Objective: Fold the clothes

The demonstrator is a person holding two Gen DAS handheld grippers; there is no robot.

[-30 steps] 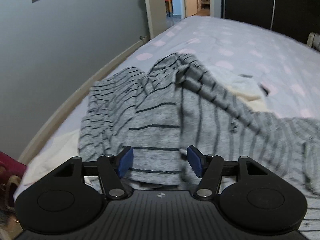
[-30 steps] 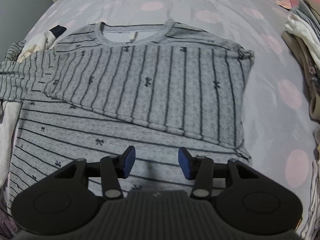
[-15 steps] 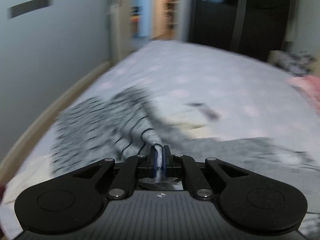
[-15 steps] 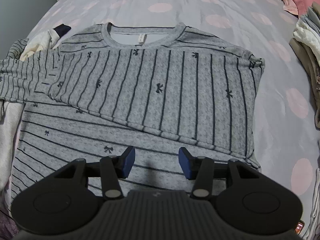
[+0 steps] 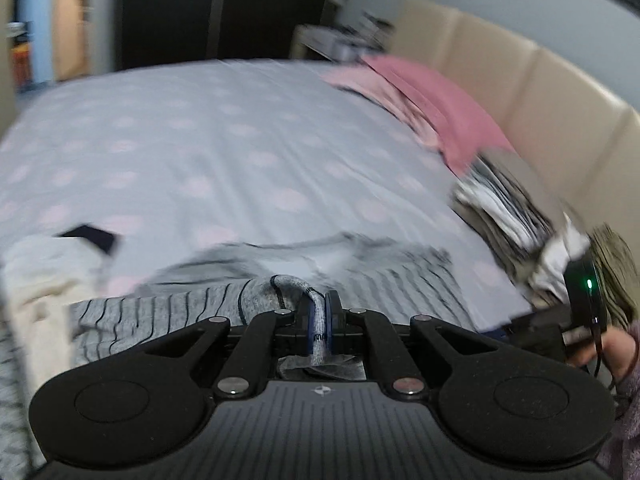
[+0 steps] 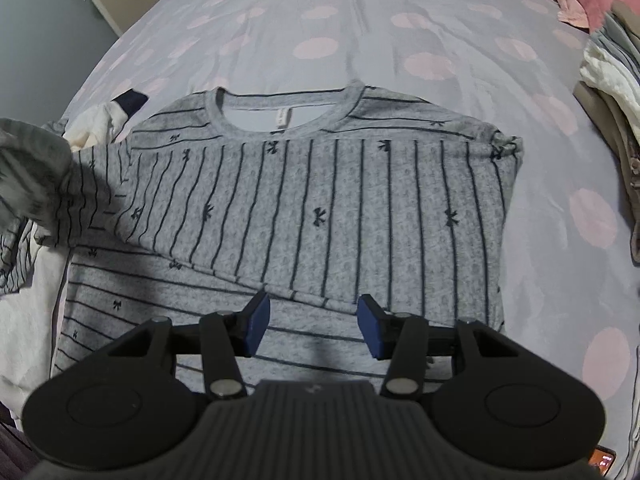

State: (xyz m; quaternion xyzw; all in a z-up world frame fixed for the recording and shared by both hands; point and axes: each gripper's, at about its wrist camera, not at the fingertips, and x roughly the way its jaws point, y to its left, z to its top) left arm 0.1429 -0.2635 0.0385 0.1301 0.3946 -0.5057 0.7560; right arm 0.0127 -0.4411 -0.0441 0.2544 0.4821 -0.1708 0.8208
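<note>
A grey top with dark stripes and small bows (image 6: 320,200) lies on the bed, its right sleeve folded across the chest and its neckline at the far side. My left gripper (image 5: 318,320) is shut on the cuff of the other grey striped sleeve (image 5: 168,316), which trails to the left behind it. In the right wrist view that lifted sleeve (image 6: 32,168) shows blurred at the left edge. My right gripper (image 6: 312,320) hangs open just above the lower part of the top, nothing between its blue pads (image 6: 256,316).
The bed (image 6: 360,12) has a pale cover with pink dots. Stacked clothes (image 5: 508,208) and a pink garment (image 5: 440,112) lie along the beige headboard (image 5: 560,100). A cream garment (image 6: 24,320) lies under the top's left side. A person's hand (image 5: 616,352) shows at right.
My left gripper closed on the striped sleeve and swung with it from the wall side toward the headboard side, lifting the sleeve. The right gripper stayed open over the top, which now looks slightly nearer.
</note>
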